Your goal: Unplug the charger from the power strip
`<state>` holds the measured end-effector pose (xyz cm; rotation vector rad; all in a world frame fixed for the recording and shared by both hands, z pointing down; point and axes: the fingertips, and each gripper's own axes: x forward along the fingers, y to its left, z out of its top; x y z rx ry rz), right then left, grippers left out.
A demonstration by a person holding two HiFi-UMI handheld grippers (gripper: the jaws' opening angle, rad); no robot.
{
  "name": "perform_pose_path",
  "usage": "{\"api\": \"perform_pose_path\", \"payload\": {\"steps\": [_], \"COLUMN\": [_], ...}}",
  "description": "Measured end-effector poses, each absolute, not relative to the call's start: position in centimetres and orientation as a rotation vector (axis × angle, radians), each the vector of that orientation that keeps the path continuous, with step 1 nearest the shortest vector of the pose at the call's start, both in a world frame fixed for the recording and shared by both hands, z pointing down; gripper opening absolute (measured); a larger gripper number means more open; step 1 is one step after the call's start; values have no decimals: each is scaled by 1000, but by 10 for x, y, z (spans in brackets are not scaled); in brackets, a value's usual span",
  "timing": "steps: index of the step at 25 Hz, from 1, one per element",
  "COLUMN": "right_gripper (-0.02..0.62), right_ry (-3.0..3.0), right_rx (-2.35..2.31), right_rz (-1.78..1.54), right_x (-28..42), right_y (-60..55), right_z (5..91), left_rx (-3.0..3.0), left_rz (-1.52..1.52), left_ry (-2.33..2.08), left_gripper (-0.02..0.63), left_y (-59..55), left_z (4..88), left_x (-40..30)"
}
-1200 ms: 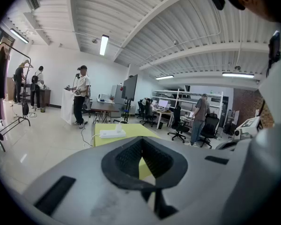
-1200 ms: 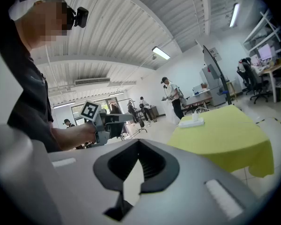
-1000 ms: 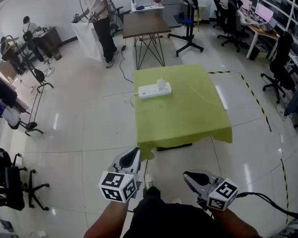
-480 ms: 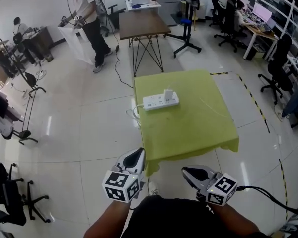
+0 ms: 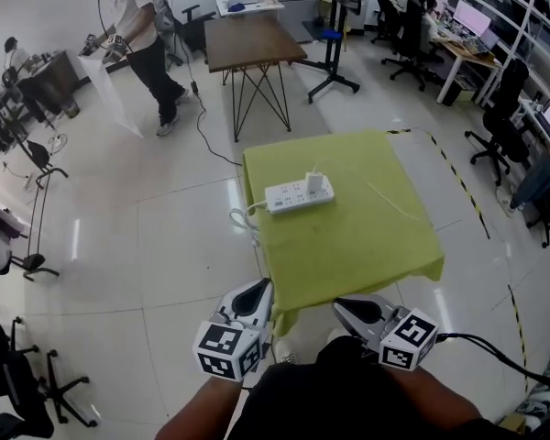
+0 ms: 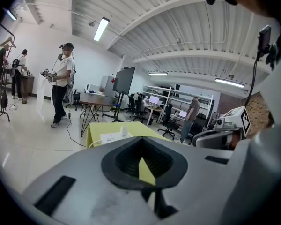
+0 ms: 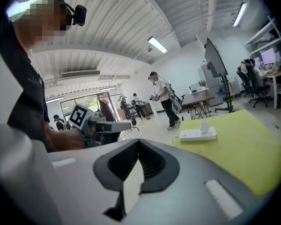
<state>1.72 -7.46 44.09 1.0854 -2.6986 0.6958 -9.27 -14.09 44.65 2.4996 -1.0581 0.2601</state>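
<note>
A white power strip [image 5: 299, 194] lies on the green-covered table [image 5: 357, 246], near its far left side. A white charger [image 5: 316, 181] stands plugged into the strip's right end. My left gripper [image 5: 254, 293] and right gripper [image 5: 353, 312] hang side by side just short of the table's near edge, both shut and empty, well short of the strip. In the left gripper view the strip [image 6: 113, 137] and charger [image 6: 124, 131] show small beyond the closed jaws [image 6: 141, 142]. The right gripper view has the strip [image 7: 197, 135] and charger [image 7: 204, 125] ahead to the right of its jaws [image 7: 139, 144].
The strip's cord [image 5: 243, 216] drops off the table's left edge. A thin white cable [image 5: 385, 195] lies on the cloth at right. Behind stand a brown table [image 5: 252, 42], a monitor stand [image 5: 335, 26] and office chairs [image 5: 495, 126]. A person [image 5: 128, 26] stands far left.
Both grippers have travelled forward toward the table, whose near edge now lies just past their tips. The strip and charger sit lower and larger in the head view. Jaws stayed shut.
</note>
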Motion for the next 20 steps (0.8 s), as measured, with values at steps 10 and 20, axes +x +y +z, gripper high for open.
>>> {"api": "perform_pose_path", "payload": {"steps": [10,20], "right_gripper": [3,154], "right_ry": [-2633,-2409], "right_rx": [1177,1343], "right_rz": [659,755], "right_x": [37,94], "right_y": [-156,-313], "right_z": [459,555], "left_rx": [2468,2332], "left_rz": [261,290], "left_ry": [-1111,-1255], "left_gripper": [6,6], "left_y": [-159,-194], "left_z": [455,473], "left_x": [-110,-121]}}
